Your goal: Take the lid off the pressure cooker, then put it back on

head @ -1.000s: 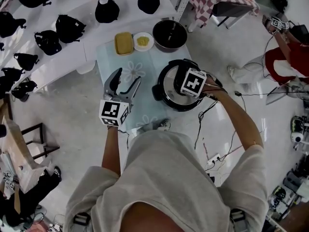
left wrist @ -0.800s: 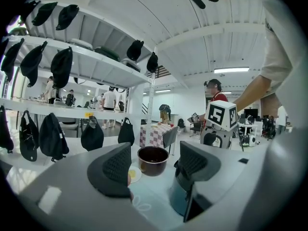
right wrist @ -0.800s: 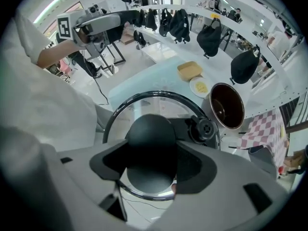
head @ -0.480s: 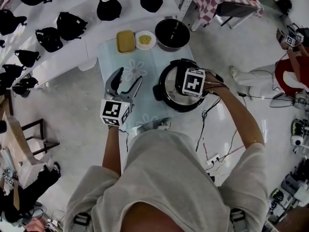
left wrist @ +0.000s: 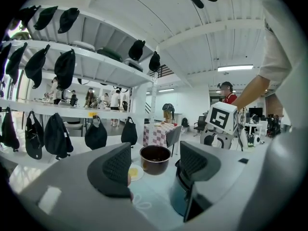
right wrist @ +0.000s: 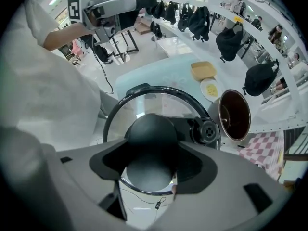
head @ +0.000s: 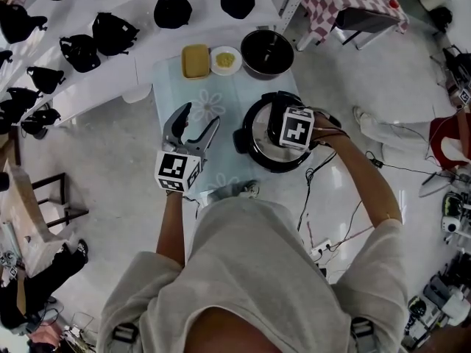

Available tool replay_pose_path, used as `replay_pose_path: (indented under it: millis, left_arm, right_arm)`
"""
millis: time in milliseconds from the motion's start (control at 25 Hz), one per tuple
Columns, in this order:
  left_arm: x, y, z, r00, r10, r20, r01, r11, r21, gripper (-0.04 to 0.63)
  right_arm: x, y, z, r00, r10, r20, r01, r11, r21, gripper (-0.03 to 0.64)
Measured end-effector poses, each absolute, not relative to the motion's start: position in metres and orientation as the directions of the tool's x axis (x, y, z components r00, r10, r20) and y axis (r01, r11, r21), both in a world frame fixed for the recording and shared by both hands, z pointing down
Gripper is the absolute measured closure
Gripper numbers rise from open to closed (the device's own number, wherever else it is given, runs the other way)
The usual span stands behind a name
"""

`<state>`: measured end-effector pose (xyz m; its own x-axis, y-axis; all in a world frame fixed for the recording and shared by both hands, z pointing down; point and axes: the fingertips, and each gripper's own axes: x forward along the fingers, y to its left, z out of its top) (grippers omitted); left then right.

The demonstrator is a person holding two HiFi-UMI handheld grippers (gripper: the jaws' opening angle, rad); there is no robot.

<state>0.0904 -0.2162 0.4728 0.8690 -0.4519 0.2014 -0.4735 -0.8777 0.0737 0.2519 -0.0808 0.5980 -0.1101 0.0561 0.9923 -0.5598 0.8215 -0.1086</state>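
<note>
The pressure cooker (head: 257,140) stands on the pale blue table (head: 221,94), its black-rimmed glass lid (right wrist: 144,100) resting on it. My right gripper (right wrist: 151,163) points straight down over the lid. Its two pads press on either side of the lid's round black knob (right wrist: 150,131). In the head view its marker cube (head: 296,127) hides the knob. My left gripper (head: 197,120) hovers over the table to the left of the cooker, open with nothing between its fingers (left wrist: 118,165). In the left gripper view the cooker (left wrist: 180,196) shows low at the right.
Behind the cooker sit a dark inner pot (head: 267,51), a small white plate with yellow food (head: 225,60) and a yellow block (head: 195,61). Black bags (head: 112,31) line the white shelves at the left. A cable (head: 313,197) trails across the floor at the right.
My right gripper has rolled a little about the knob without shifting place. The left gripper has stayed where it was.
</note>
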Motion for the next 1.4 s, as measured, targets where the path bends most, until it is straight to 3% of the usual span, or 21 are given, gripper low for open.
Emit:
replay_pose_path:
  millis: [480, 880, 1400]
  left_arm:
    - [0.085, -0.212, 0.465, 0.854, -0.482, 0.197, -0.5, -0.865, 0.053, 0.282]
    - [0.09, -0.201, 0.46, 0.859, -0.476, 0.189, -0.491, -0.87, 0.039, 0.282]
    - [0.102, -0.175, 0.454, 0.886, -0.429, 0.179, -0.439, -0.898, 0.022, 0.282]
  right_arm:
    - [0.247, -0.067, 0.603, 0.005, 0.102, 0.995, -0.153, 0.983, -0.1, 0.336]
    - [0.245, -0.07, 0.603, -0.001, 0.072, 0.997, -0.198, 0.978, -0.07, 0.334]
    - [0.242, -0.065, 0.576, -0.1, -0.119, 0.988, -0.357, 0.931, 0.076, 0.298]
